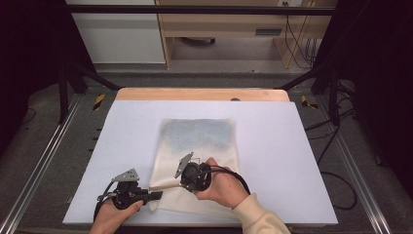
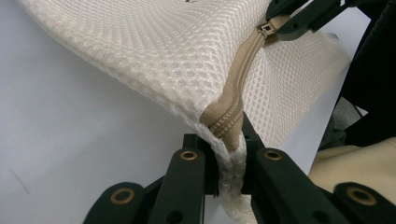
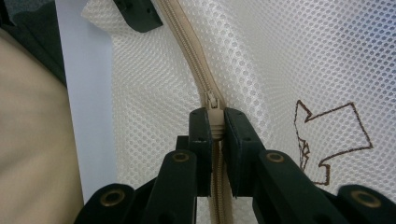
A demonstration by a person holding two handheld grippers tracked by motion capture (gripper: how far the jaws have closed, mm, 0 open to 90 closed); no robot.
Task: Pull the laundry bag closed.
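Mesh bag (image 1: 197,161) on tabletop (image 1: 122,146) | left gripper (image 2: 224,177) clamped on zipper end (image 2: 226,116) | right gripper (image 3: 215,140) clamped on zipper pull (image 3: 212,105) | step: zipping; next, likely: steady pull along zipper, corner kept taut

A cream mesh bag (image 1: 198,158) lies flat on the white counter (image 1: 272,146), just below its centre. The left gripper (image 1: 155,196) sits at the bag's seven o'clock corner, touching its edge. The right gripper (image 1: 181,184), at six o'clock, rests on the bag's lower part.
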